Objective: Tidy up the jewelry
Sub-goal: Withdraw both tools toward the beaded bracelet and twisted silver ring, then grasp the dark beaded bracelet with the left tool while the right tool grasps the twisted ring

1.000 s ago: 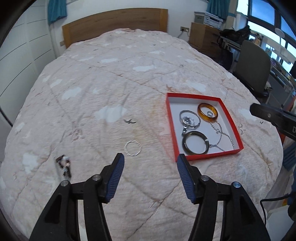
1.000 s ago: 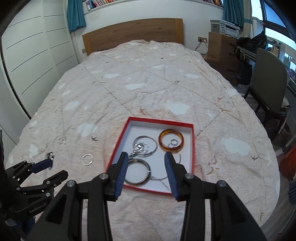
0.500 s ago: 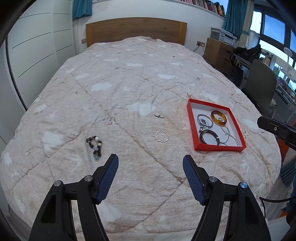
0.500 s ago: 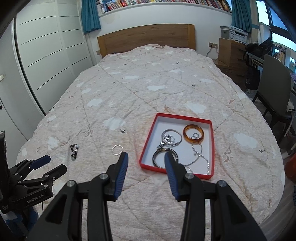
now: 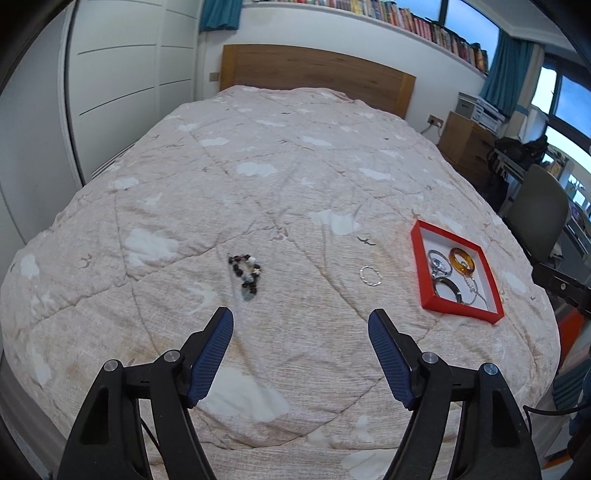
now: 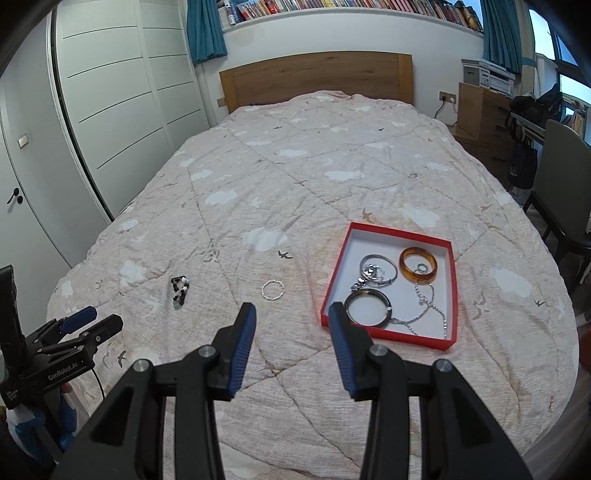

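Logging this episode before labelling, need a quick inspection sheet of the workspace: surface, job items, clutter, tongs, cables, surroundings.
Surface: bed quilt, beige with cloud print, quilted seams, lightly wrinkled.
Job's things: red tray on the quilt holds an amber bangle, a dark bangle, a silver bracelet and a silver chain. Outside the tray, lying on the quilt: thin silver ring bracelet and beaded bracelet.
Clutter: nothing seen on the quilt.
Tongs: left tongs open, empty; right tongs open, empty; both above the near edge of the quilt.
Cables: black cable below the left tongs.
Surroundings: wooden headboard, white wardrobe, grey chair, bookshelf.
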`<state>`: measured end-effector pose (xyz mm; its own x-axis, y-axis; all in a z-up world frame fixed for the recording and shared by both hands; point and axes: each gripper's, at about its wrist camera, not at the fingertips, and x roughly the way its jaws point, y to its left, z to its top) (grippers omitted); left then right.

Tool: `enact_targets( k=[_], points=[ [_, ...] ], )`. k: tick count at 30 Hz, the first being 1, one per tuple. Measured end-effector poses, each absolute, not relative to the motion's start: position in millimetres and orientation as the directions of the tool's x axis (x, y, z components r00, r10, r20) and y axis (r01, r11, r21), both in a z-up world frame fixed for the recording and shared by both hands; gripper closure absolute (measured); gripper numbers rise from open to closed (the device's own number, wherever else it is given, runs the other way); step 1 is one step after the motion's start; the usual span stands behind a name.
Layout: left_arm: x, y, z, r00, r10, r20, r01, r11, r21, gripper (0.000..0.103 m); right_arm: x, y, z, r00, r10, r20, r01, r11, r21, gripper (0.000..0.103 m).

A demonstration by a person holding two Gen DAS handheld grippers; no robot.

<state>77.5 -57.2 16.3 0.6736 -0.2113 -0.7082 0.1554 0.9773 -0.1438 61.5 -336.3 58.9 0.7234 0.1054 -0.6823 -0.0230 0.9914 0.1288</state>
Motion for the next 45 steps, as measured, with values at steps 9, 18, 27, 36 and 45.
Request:
enact_targets(
  k=[9, 18, 27, 36, 45],
  points=[
    [88, -28, 1, 0.681, -0.218, -0.699, 0.105, 0.974, -0.201, 0.028, 77, -324, 37, 0.696, 0.174, -0.697, -0.078, 0.983, 0.167, 0.064],
    [131, -28, -26, 0.650, -0.237, -0.723, 0.090, 0.968, -0.236, 0.029, 118, -308, -1, 0.628, 0.253, -0.736, -0.153, 0.967, 0.202, 0.064],
    [198, -35, -69, 0.586, -0.230, -0.777, 0.051, 0.967, -0.248, 0.033, 175, -302, -39, 0.563, 0.299, -0.770, -0.184, 0.954, 0.235, 0.064],
    [243, -34, -113, 0.525, -0.192, -0.829, -0.002, 0.974, -0.227, 0.036, 222, -302, -79, 0.505, 0.306, -0.807, -0.170, 0.952, 0.255, 0.064],
    [263, -31, -136, 0.483, -0.188, -0.855, -0.032, 0.972, -0.232, 0.046, 248, -296, -104, 0.472, 0.292, -0.832, -0.164, 0.956, 0.243, 0.064]
  ],
)
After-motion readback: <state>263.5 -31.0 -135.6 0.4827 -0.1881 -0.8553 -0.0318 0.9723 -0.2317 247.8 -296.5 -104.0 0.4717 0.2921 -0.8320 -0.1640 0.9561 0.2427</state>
